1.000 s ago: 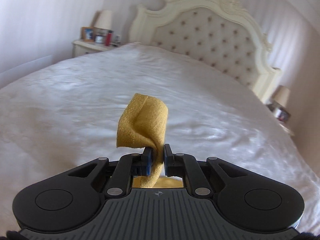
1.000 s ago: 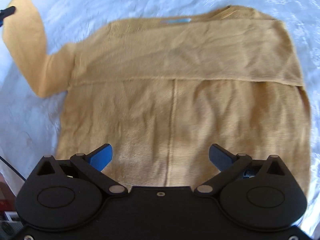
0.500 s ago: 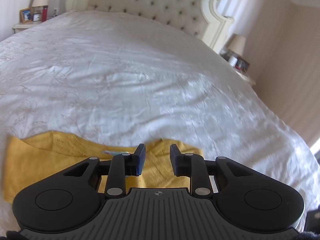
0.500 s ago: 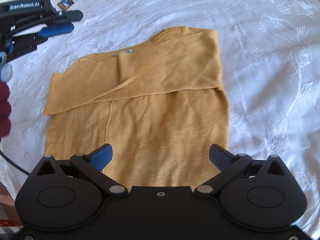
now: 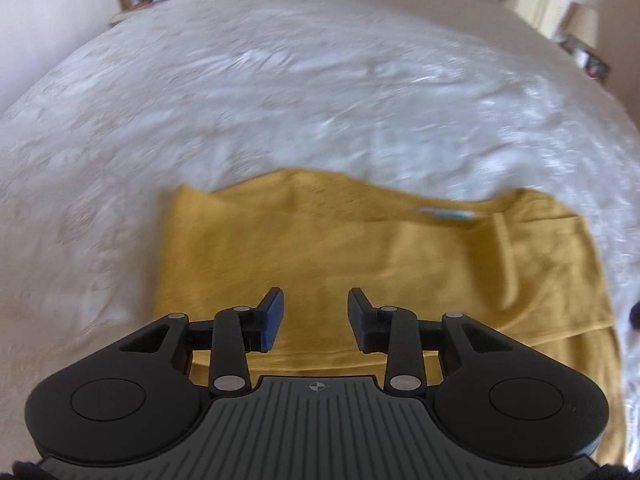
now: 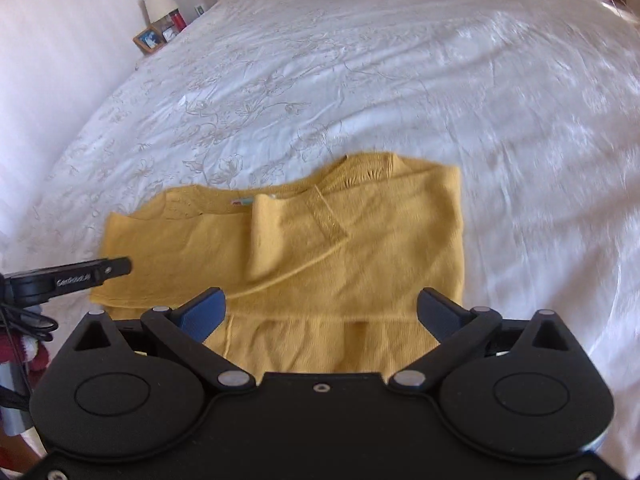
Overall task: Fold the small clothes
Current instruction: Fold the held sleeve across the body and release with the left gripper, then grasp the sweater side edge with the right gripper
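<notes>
A small mustard-yellow knit sweater (image 5: 360, 256) lies flat on the white bedspread (image 5: 280, 92), both sleeves folded in across its upper body. It also shows in the right wrist view (image 6: 320, 240), with a light blue neck label (image 6: 242, 201). My left gripper (image 5: 316, 316) is open and empty, just above the sweater's left part. My right gripper (image 6: 320, 312) is wide open and empty over the sweater's lower half. The left gripper shows from the side in the right wrist view (image 6: 68, 280), at the sweater's left edge.
The white embroidered bedspread (image 6: 360, 80) stretches far beyond the sweater. A nightstand with a picture frame (image 6: 149, 39), a lamp (image 6: 159, 0) and small items stands at the far left. A second lamp (image 5: 582, 20) and the headboard lie at the back right.
My left gripper let go of the sleeve, which now lies folded across the sweater, and drew back and down over the garment. The right gripper pulled back and tilted up, still open.
</notes>
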`<action>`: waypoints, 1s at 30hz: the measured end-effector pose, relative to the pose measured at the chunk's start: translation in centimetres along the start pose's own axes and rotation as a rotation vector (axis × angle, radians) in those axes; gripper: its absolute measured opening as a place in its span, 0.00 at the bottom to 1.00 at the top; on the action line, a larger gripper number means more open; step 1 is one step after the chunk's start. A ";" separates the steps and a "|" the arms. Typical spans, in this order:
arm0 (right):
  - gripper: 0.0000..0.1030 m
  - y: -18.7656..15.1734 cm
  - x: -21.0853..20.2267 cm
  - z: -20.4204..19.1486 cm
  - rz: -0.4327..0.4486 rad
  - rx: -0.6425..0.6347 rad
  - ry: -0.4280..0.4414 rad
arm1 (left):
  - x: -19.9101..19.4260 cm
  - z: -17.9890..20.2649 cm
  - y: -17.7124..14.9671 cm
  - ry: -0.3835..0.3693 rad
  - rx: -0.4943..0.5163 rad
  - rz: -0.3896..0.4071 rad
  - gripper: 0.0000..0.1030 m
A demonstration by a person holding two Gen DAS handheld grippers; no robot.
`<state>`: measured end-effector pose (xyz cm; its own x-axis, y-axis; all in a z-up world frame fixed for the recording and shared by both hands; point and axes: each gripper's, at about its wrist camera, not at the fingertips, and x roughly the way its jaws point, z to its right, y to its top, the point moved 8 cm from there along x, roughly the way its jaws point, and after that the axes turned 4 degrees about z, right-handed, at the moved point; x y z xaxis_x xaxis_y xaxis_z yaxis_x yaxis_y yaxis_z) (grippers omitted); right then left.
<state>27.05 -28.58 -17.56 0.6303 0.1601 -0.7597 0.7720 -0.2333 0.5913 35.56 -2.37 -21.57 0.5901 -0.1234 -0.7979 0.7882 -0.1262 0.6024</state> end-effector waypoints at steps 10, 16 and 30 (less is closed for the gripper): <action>0.60 3.3 7.4 0.2 -0.104 -0.072 0.029 | 4.3 -2.0 -3.1 -0.004 -0.045 -0.138 0.48; 0.58 3.9 11.0 0.1 -0.157 -0.131 0.027 | 4.6 -2.1 -3.2 -0.014 -0.071 -0.117 0.52; 0.13 6.6 2.6 -1.6 0.010 -0.137 0.093 | 0.8 -2.8 -1.5 0.011 -0.068 -0.006 0.53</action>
<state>33.90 -28.13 -15.20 0.6380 0.2483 -0.7289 0.7655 -0.1029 0.6351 35.30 0.51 -23.15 0.5873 -0.1119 -0.8016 0.8012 -0.0599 0.5953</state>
